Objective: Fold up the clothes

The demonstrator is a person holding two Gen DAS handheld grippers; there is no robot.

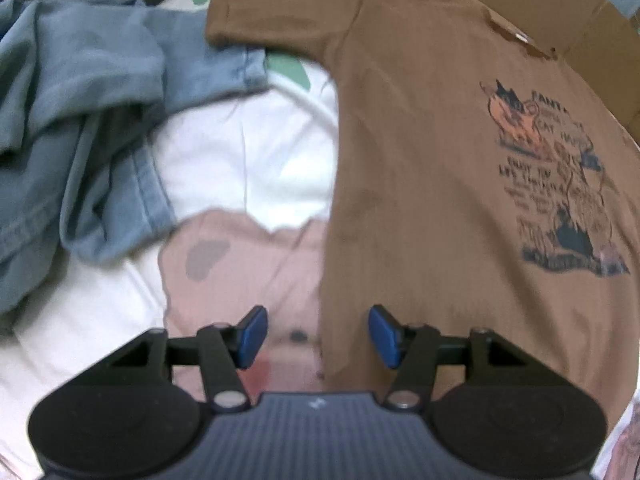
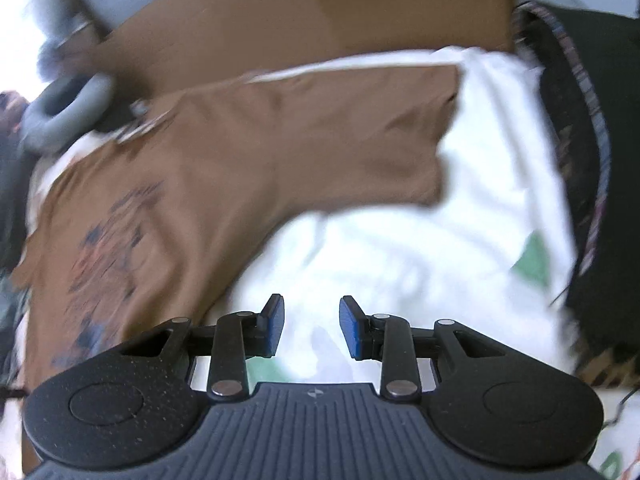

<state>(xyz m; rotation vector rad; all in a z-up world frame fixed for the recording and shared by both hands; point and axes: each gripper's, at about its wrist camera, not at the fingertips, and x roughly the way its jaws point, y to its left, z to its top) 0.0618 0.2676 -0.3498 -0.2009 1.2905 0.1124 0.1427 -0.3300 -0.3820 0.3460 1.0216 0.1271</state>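
A brown T-shirt (image 1: pixel 420 152) with a cartoon print lies spread flat on a white patterned sheet (image 1: pixel 248 160), one short sleeve pointing to the upper left. My left gripper (image 1: pixel 318 336) hovers open over the shirt's left edge near the hem, nothing between its blue pads. In the right wrist view the same brown T-shirt (image 2: pixel 248 152) fills the left and middle, its other sleeve reaching right. My right gripper (image 2: pixel 312 326) stands open above the white sheet (image 2: pixel 400 248) just off the shirt's edge, with nothing between its pads.
A crumpled blue denim garment (image 1: pixel 88 128) lies left of the shirt. A cardboard box (image 1: pixel 560 20) sits behind the shirt's collar; the cardboard (image 2: pixel 300 12) also spans the back of the right wrist view. A dark garment with a striped edge (image 2: pixel 592 152) lies at right.
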